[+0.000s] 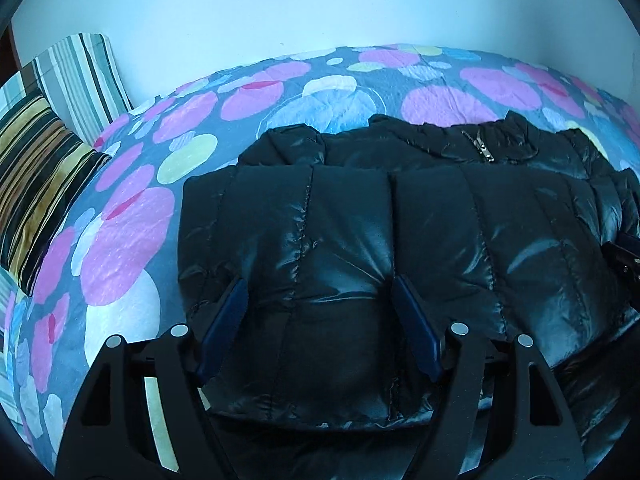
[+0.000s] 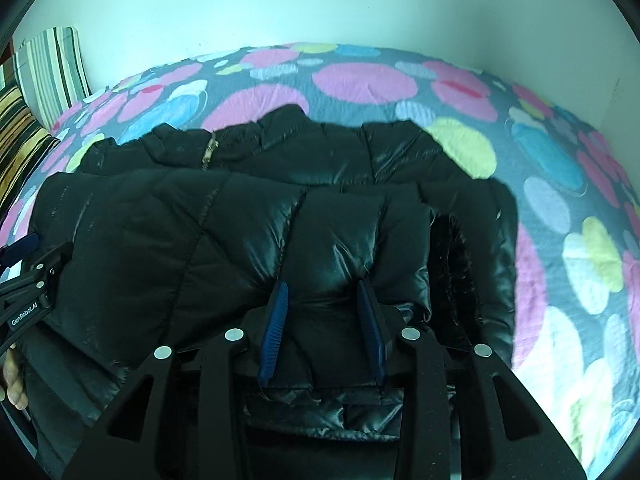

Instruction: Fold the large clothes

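A shiny black puffer jacket (image 1: 440,220) lies folded on a bed, its zipper (image 1: 480,148) and collar at the far side. My left gripper (image 1: 318,288) stands open and wide over the left part of the top layer, fingertips down on the padding. The right gripper (image 2: 322,286) is open with narrower jaws, and a puffed ridge of the jacket (image 2: 200,220) bulges between its blue pads (image 2: 276,328). The jacket's right edge shows a dark furry lining. Each gripper also shows at the edge of the other's view.
The bedspread (image 1: 132,232) is grey with pink, blue and yellow circles and extends all around the jacket. Striped pillows (image 1: 40,184) lean at the left by a pale wall. A person's hand (image 2: 12,384) shows at the lower left of the right wrist view.
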